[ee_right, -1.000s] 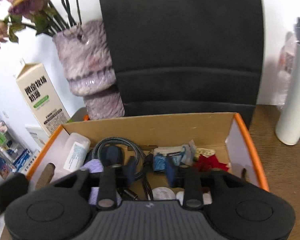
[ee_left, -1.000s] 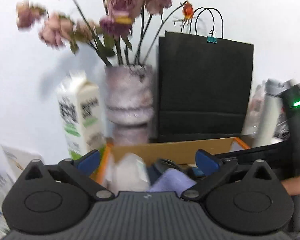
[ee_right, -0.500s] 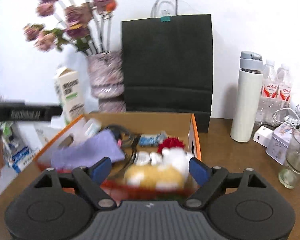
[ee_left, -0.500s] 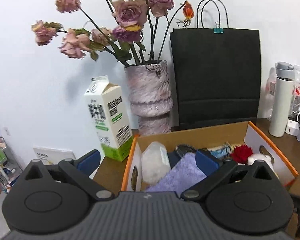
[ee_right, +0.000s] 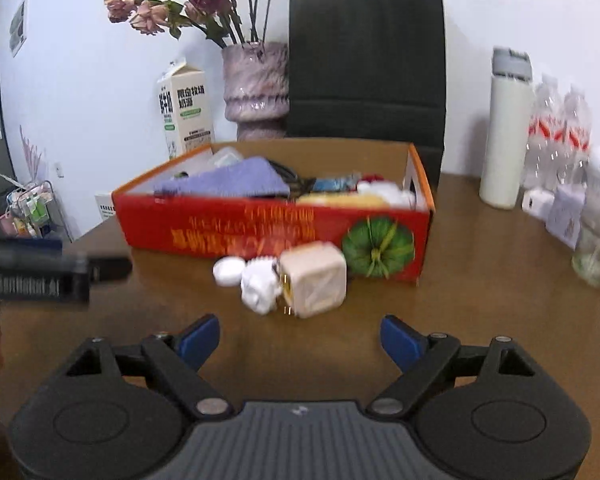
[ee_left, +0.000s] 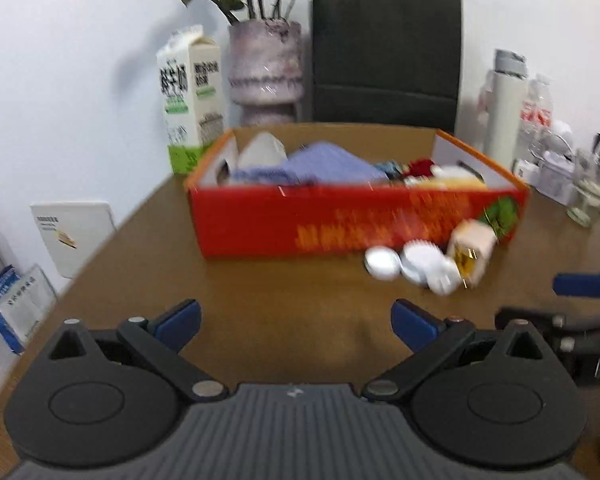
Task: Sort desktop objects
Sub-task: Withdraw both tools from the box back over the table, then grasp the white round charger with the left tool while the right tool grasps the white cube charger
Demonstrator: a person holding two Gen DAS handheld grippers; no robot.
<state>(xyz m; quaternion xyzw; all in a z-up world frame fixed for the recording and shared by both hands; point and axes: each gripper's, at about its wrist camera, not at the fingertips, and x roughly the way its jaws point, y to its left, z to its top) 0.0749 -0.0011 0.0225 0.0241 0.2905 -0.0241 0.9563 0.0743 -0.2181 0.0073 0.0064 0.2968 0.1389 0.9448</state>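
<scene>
The left gripper (ee_left: 296, 322) is hovering over the bare brown worktop (ee_left: 284, 288), its blue-padded jaws standing spread wide with nothing between them and touching nothing. The right gripper (ee_right: 300, 340) is doing the same just beside it; its jaws have just been opening and are now standing far apart, empty, above the worktop's near part. Just ahead of it, a white round lid-like piece (ee_right: 229, 271), a white ribbed object (ee_right: 260, 285) and a cream cube-shaped box (ee_right: 314, 278) are lying together, close against the front wall of the red cardboard box (ee_right: 260, 232). That box is sitting toward the worktop's far edge and is holding a folded purple cloth (ee_right: 236, 182), cables and other small things. Behind it, a milk carton (ee_right: 186, 110), a vase of dried roses (ee_right: 256, 86) and a black paper bag (ee_right: 366, 64) are standing along the wall.
</scene>
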